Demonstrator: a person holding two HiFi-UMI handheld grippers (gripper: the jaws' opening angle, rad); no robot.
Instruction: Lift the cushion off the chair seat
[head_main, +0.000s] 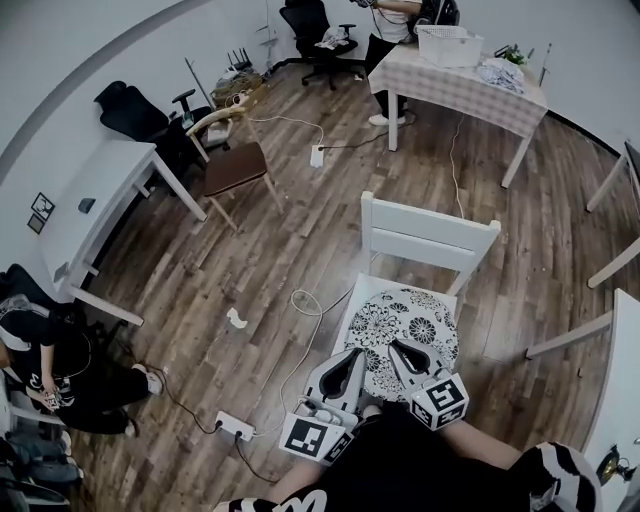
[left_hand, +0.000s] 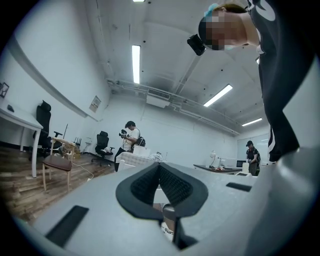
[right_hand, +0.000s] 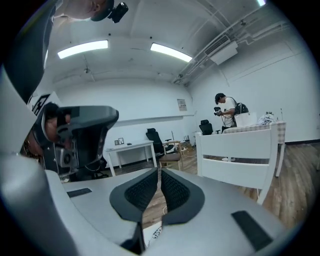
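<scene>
Found a white chair (head_main: 430, 232) standing on the wood floor (head_main: 300, 230); found the round flowered cushion (head_main: 410, 315) lying flat on its seat, not yet lifted; judged it light, soft and floppy (likely to sag from a single pinch), so best taken at the near rim, one hold at each side; saw the left gripper (head_main: 350, 362) and right gripper (head_main: 398, 348) over that rim, both clenched on nothing.

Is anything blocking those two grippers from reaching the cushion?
Nothing visible does. The cushion lies bare on the chair seat, and the left gripper and right gripper, both shut, hover at its near edge.
</scene>
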